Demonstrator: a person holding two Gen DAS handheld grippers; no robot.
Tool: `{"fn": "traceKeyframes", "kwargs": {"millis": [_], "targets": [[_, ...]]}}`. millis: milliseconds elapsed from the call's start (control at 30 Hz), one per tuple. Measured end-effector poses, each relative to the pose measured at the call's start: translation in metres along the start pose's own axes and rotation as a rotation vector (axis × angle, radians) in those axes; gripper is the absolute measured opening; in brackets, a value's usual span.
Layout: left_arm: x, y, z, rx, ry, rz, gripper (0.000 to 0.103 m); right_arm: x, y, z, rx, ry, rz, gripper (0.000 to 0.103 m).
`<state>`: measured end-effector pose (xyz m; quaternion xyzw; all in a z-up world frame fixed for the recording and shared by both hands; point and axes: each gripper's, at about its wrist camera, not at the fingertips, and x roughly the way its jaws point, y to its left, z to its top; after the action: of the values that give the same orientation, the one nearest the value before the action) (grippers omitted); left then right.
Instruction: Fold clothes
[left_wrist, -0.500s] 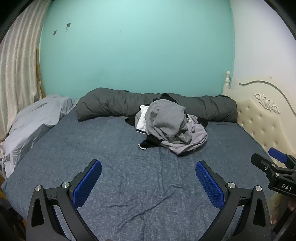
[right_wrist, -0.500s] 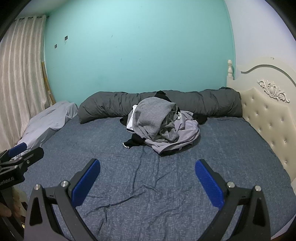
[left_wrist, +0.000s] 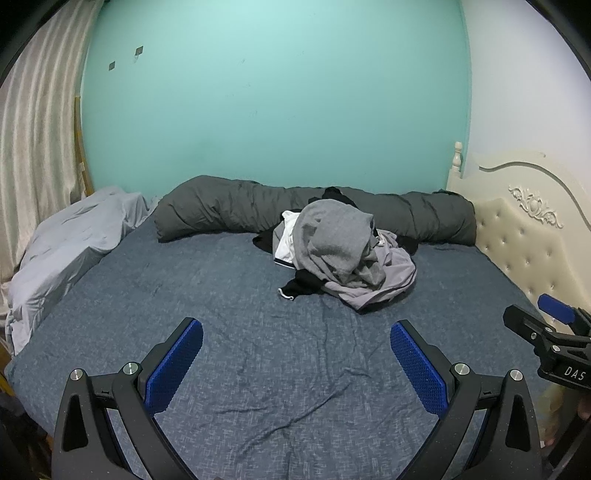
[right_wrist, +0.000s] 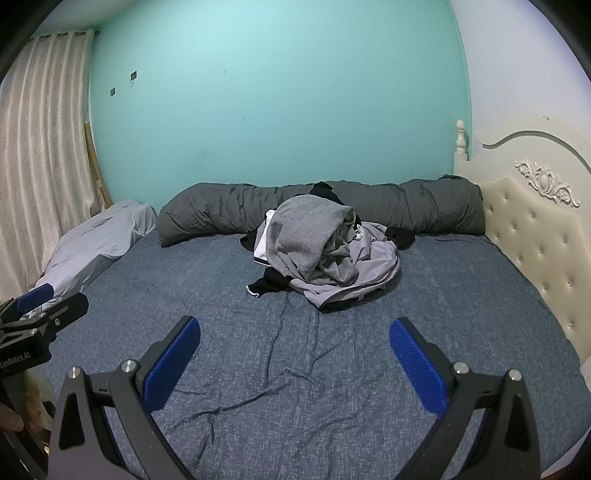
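lying well beyond both spread gripper (left_wrist: 296, 330) (right_wrist: 294, 328) pairs, clothes pile (left_wrist: 343, 251) on bed (left_wrist: 221, 295)

The black garments (left_wrist: 306, 284) lie mostly buried under the heaped grey clothes (left_wrist: 340, 243), so their kind cannot be told. The dark grey rolled duvet (right_wrist: 221, 214) is partly hidden behind that heap. Both views' bottom edges cut off the blue-sheeted bed (right_wrist: 295, 387).

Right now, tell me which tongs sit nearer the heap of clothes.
Cannot tell; roughly level. The left tongs hover open with the clothes heap ahead and slightly right; the right tongs hover open with it almost straight ahead.
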<state>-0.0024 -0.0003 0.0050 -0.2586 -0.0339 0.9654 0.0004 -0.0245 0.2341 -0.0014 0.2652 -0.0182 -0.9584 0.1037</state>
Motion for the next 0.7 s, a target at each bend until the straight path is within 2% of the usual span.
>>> {"fn": "traceKeyframes", "kwargs": {"millis": [700], "targets": [[-0.0007, -0.0006, 0.0024, 0.0, 0.003, -0.006, 0.103, -0.0025, -0.0022, -0.0008, -0.001, -0.005, 0.005, 0.103]]}}
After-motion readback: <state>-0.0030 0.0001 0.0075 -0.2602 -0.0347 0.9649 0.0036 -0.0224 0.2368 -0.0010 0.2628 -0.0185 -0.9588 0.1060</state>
